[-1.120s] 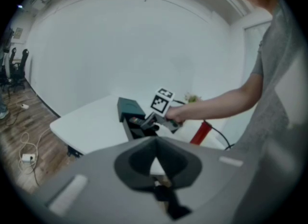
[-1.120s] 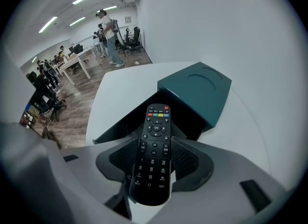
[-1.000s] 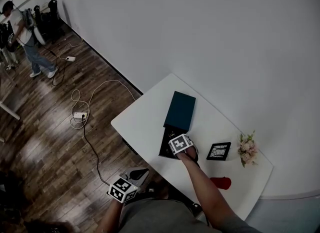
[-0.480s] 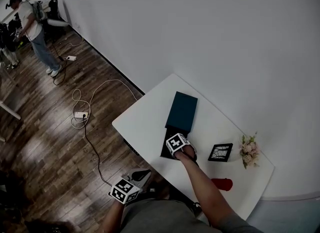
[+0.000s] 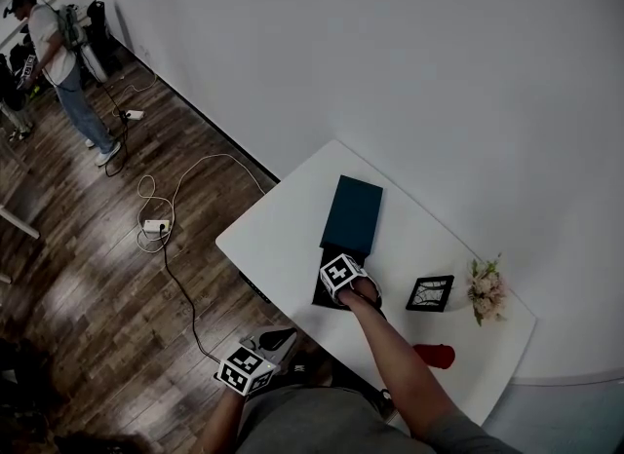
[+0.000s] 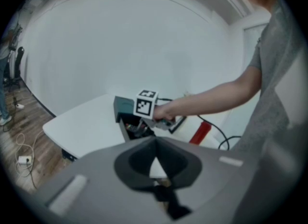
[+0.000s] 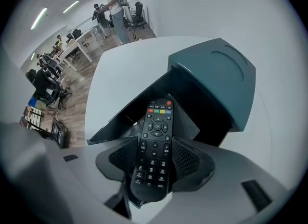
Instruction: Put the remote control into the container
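With my right claw (image 7: 153,159) pinching the black plastic remote control (image 7: 157,127), I'd lower it flat into the open dark-teal box (image 7: 219,74).

The right tool (image 5: 341,277) hangs over the open teal-lidded container (image 5: 352,213) on the white bench (image 5: 278,238); the left tool (image 5: 271,343) hangs off the bench's near edge.

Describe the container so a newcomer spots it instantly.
On the white table by the wall, look near the middle, beside the small picture frame and flowers. The container is the open black box with a teal lid at its far end, the only box there.
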The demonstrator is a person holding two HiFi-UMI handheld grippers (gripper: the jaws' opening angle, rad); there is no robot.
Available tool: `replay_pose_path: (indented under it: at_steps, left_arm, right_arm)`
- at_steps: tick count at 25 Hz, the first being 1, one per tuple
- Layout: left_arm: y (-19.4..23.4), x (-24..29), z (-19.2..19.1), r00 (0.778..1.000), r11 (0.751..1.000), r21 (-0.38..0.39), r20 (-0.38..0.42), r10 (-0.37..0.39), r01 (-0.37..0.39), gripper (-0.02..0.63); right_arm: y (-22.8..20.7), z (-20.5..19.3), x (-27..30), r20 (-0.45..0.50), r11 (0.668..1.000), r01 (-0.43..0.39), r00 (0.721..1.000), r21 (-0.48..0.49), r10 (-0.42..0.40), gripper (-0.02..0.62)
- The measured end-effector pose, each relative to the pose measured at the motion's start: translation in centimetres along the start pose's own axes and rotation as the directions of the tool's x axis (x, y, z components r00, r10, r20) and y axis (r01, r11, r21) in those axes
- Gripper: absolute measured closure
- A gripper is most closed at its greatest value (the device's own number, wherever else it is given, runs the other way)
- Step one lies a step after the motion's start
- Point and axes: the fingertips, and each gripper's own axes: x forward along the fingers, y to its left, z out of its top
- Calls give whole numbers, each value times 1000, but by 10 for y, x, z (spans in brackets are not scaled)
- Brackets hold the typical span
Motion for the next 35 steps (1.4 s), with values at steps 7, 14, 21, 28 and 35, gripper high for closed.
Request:
replay_pose_path:
  at_steps: [7,14,21,28,35]
  left_arm:
    - [3,-3,6,1000,1000,3,18,-3,3,606]
    - [6,-1,3,1000,1000,-4,12,4,-4,606]
    - [7,-2,0,1000,1000,-9,4,6,-6,606]
    - [4,2,1,1000,1000,7,4,-7,7,606]
    - [6,2,4,1000,1000,18,1,-8,8,606]
  right_arm:
    - [5,-2,-3,-39,1000,-17,999,-2,17,373]
    - [9,-10,13,-5,997,-47,999,68,48,373]
    - [11,-11,10,3,999,-41,999,33,41,373]
    - [12,-11,5,22,997,-62,998,38,61,371]
    - [9,-1,-16,112,994,-80,991,78,71,365]
